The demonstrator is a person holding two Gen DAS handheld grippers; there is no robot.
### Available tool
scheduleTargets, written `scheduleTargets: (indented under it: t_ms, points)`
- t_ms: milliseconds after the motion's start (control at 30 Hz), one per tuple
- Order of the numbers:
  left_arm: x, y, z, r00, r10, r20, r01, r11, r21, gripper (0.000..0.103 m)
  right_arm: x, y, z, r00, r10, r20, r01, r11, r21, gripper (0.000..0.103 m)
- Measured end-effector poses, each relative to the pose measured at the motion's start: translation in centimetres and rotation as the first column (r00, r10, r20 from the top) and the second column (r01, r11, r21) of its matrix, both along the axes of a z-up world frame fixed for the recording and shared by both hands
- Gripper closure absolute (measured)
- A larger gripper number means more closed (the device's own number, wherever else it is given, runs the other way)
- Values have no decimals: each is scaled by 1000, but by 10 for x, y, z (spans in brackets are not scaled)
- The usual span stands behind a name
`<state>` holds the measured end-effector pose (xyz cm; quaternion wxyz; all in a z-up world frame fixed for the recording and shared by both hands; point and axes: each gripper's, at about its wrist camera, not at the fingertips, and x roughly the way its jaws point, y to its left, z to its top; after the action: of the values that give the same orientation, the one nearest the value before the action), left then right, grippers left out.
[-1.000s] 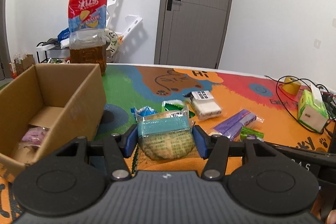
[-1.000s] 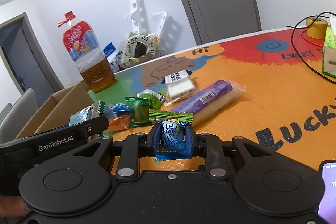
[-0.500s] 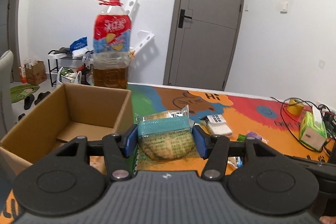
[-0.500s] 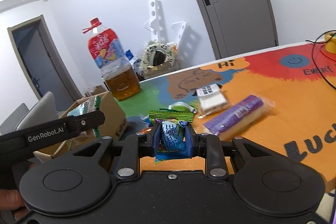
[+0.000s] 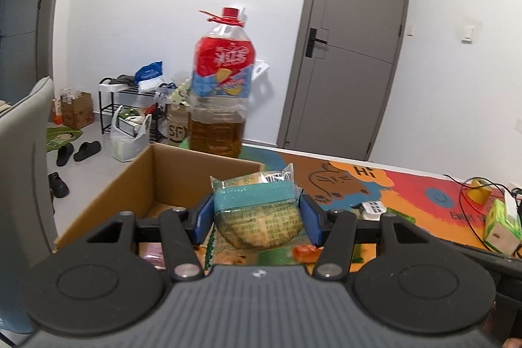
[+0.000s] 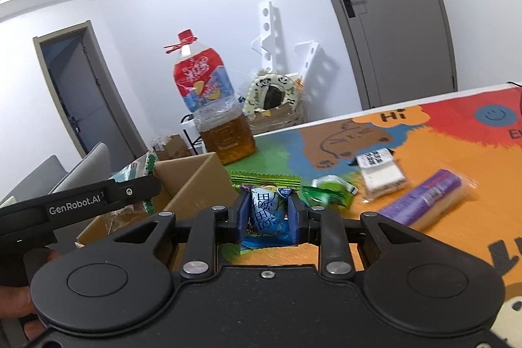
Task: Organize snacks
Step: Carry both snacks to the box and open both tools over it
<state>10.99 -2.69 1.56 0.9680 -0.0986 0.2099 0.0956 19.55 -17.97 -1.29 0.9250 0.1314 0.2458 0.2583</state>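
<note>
The left tongs point(image 5: 257, 219) are clenched on a teal-banded bread packet point(image 5: 259, 214), which sits squarely between the two blue pads and juts forward past them, held in the air over the near rim of the open cardboard box point(image 5: 156, 175). The right tongs point(image 6: 266, 214) grasp a small blue candy pouch point(image 6: 263, 211) with a green crimped top, pinched upright between the pads above the tabletop point(image 6: 440, 152) just right of the box. Loose snacks lie beyond: a green packet point(image 6: 326, 191), a white packet point(image 6: 381, 173) and a purple roll point(image 6: 421, 201).

tea bottle point(image 5: 219, 93), grey door point(image 5: 345, 54), tissue box point(image 5: 500, 225)
</note>
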Motion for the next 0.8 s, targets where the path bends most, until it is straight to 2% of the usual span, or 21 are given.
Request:
scheduleTargets:
  t_ms: [800]
  points:
    - [-1, 83, -18, 988, 129, -83, -136, 988, -79, 47, 16, 88, 19, 991, 133, 23, -133, 991, -27, 77]
